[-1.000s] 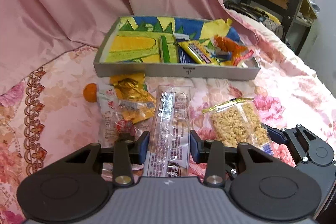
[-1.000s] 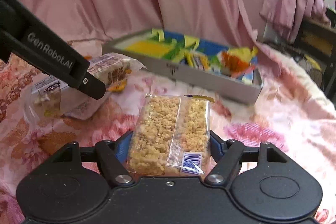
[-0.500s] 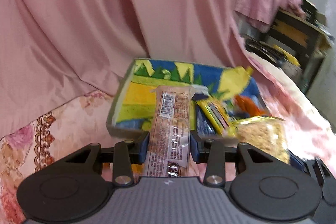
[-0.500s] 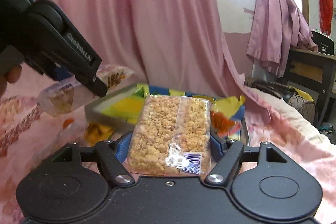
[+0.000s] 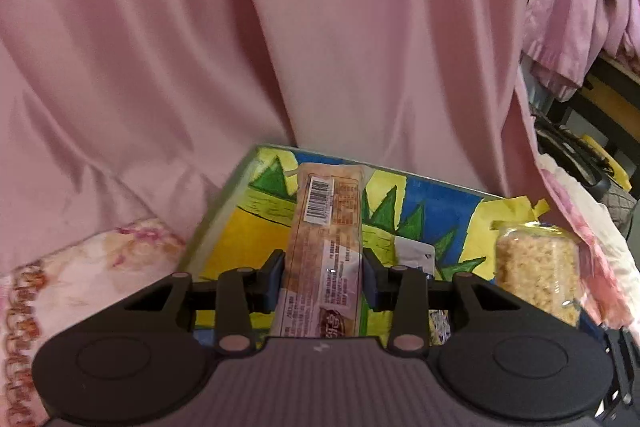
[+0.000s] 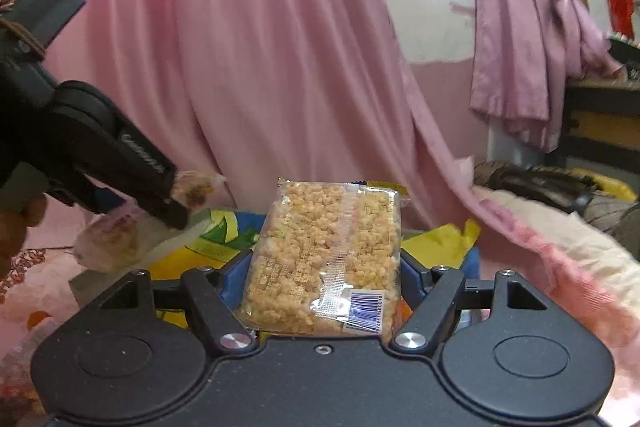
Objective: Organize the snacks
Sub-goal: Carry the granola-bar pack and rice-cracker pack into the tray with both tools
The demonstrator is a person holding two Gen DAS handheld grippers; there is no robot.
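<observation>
Snacks held above the tray (image 5: 224, 211): left jaws grasp a long packet (image 5: 326, 251), right jaws a rice-crisp pack (image 6: 324, 259)

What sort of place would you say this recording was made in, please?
Probably a bedroom in a home. The tray sits on a floral bedspread, a pink curtain hangs behind it, and a garment is draped by a desk near a window.
</observation>
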